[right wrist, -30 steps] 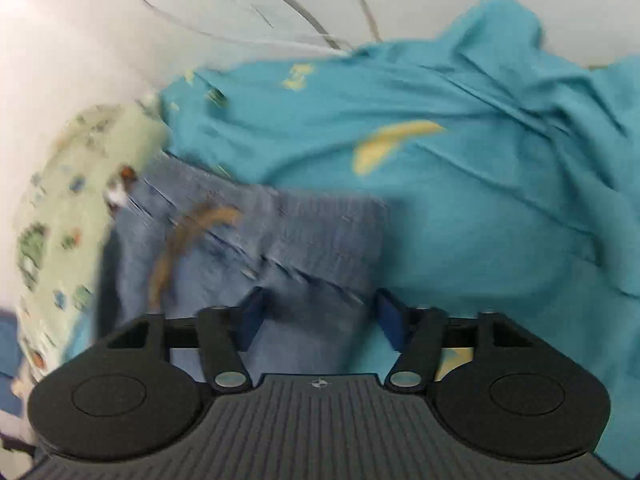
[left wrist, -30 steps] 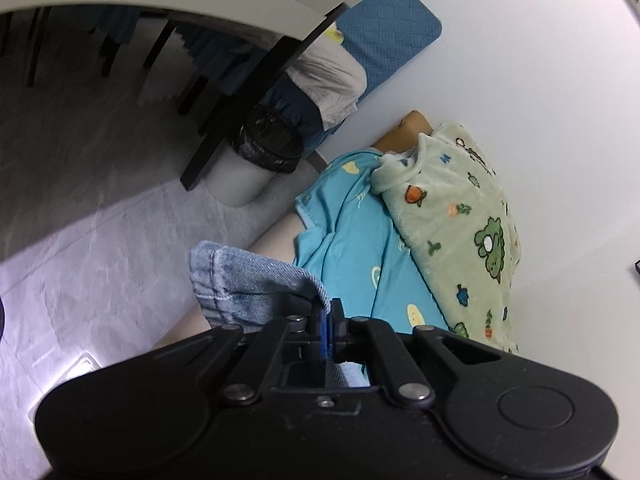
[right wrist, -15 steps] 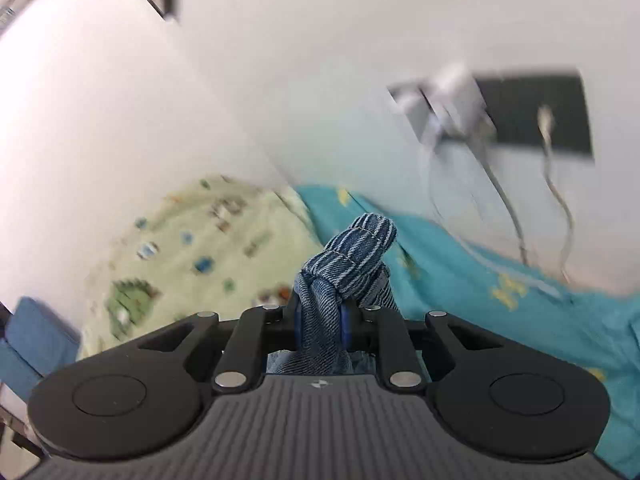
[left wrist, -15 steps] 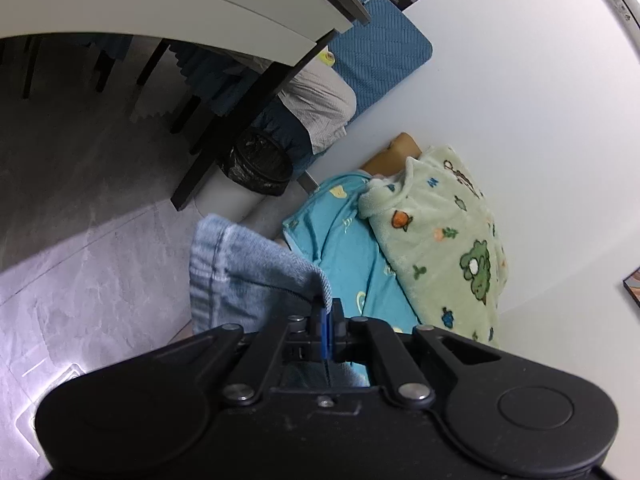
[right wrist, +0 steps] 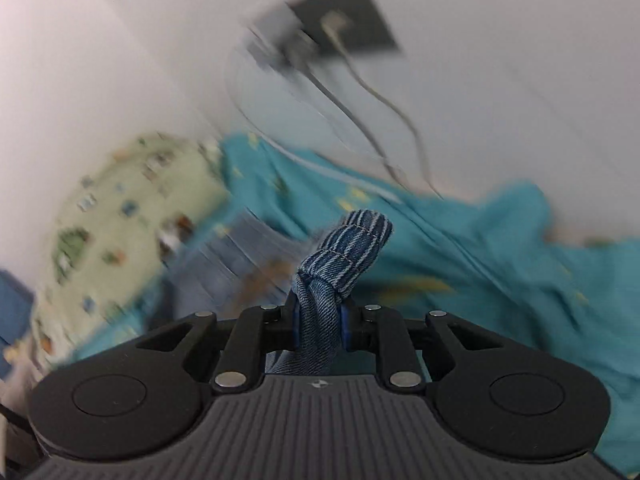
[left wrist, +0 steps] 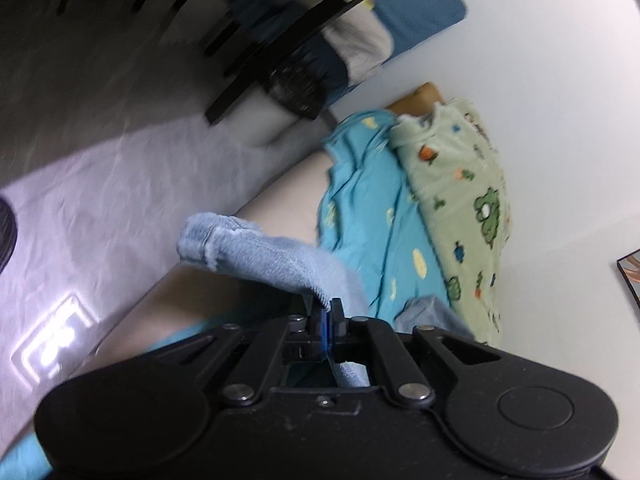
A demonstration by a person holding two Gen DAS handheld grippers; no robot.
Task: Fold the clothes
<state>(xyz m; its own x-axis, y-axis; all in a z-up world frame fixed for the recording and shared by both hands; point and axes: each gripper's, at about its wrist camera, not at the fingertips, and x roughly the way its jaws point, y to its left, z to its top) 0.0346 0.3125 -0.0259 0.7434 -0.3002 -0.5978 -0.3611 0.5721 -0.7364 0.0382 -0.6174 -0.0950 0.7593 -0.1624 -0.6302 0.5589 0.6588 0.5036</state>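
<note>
So far only the pick-up is done: the left gripper (left wrist: 328, 312) and right gripper (right wrist: 319, 318) each clench the blue denim garment (right wrist: 344, 248), unfolded; the turquoise printed cloth (right wrist: 460, 264) and green cartoon fleece (left wrist: 460, 184) lie crumpled along the wall-side edge.

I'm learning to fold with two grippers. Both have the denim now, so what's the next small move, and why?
Probably draw the two apart to pull the denim garment taut: the left gripper pinches a thin edge, the right gripper clamps a bunched hem, and the cloth between sags over the teal garment.

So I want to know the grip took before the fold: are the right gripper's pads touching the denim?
Touching. The right wrist view shows the right gripper with both blue pads pressed against a bunched fold of the denim garment.
</note>
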